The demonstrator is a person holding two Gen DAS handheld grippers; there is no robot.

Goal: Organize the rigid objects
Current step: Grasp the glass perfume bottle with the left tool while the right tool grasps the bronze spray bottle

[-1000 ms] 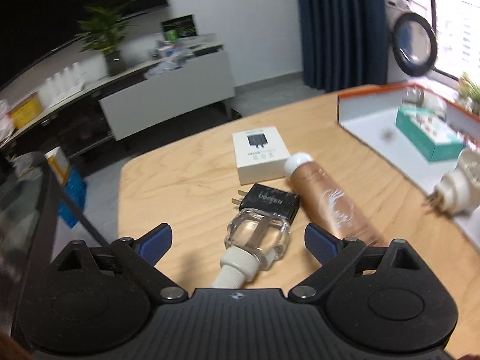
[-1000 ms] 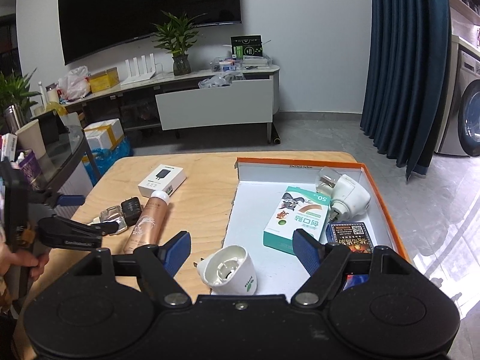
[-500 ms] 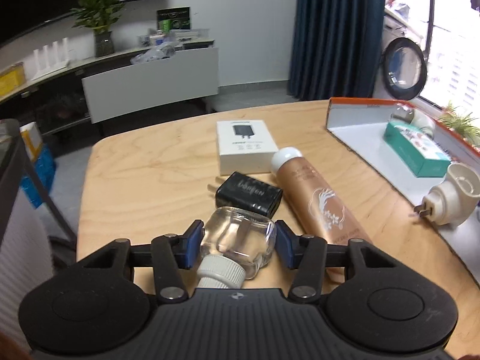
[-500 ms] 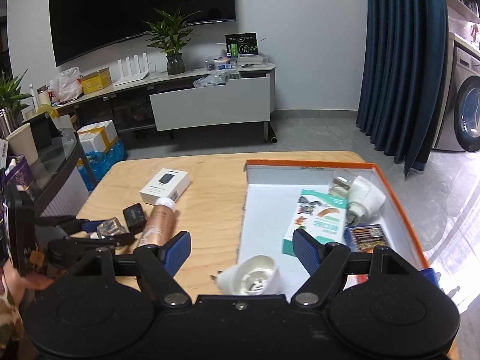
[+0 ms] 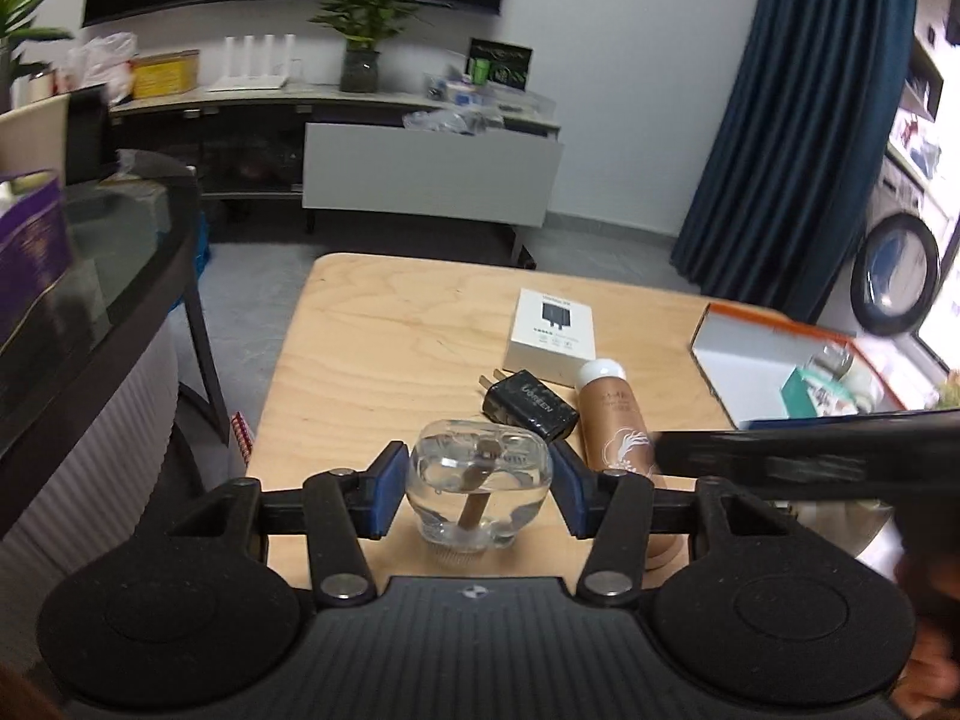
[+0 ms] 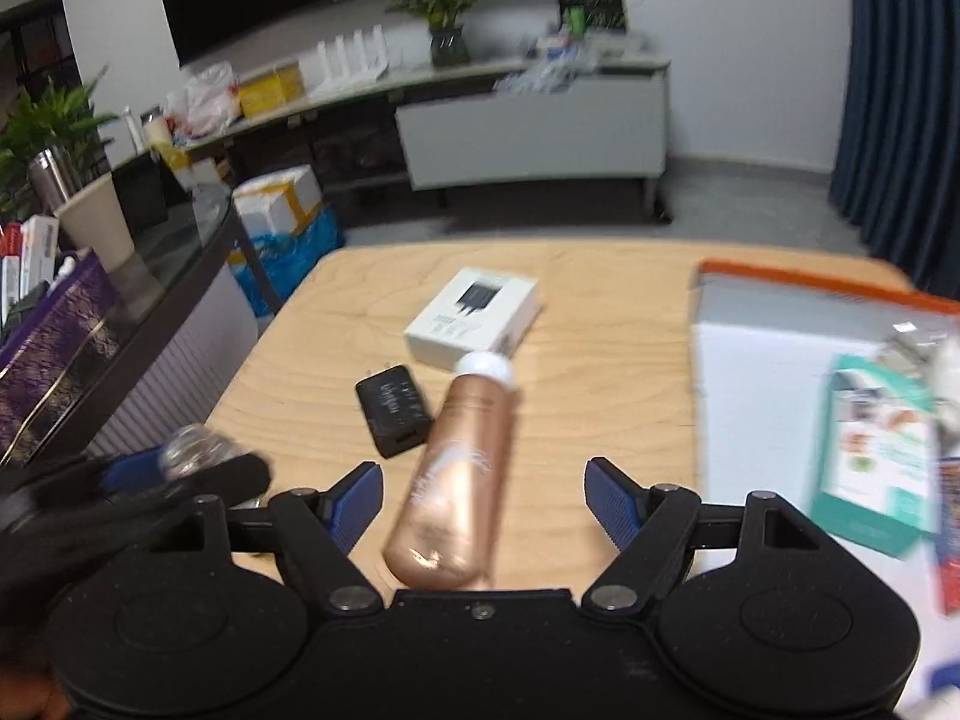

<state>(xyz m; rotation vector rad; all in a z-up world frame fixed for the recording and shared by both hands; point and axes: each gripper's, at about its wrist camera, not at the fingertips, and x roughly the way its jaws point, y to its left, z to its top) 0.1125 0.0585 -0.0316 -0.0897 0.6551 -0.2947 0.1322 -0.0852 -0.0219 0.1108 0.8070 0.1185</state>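
Note:
My left gripper [image 5: 478, 489] is shut on a clear glass bottle [image 5: 478, 486] and holds it above the wooden table [image 5: 384, 348]. My right gripper [image 6: 483, 501] is open, with a copper bottle [image 6: 459, 480] with a white cap lying between its fingers on the table. A black charger [image 6: 393, 401] and a white charger box [image 6: 471, 318] lie just beyond it. The copper bottle [image 5: 612, 423], the black charger [image 5: 528, 408] and the white box [image 5: 552, 336] also show in the left wrist view. The left gripper with the glass bottle [image 6: 192, 447] shows at the left of the right wrist view.
A white tray with an orange rim [image 6: 756, 372] stands at the right and holds a teal box [image 6: 876, 444] and other items. A glass side table [image 5: 108, 276] stands to the left. A TV stand [image 5: 420, 162] is at the back.
My left gripper has closed on the glass bottle and lifted it off the table. My right gripper has swung left from the tray to straddle the copper bottle.

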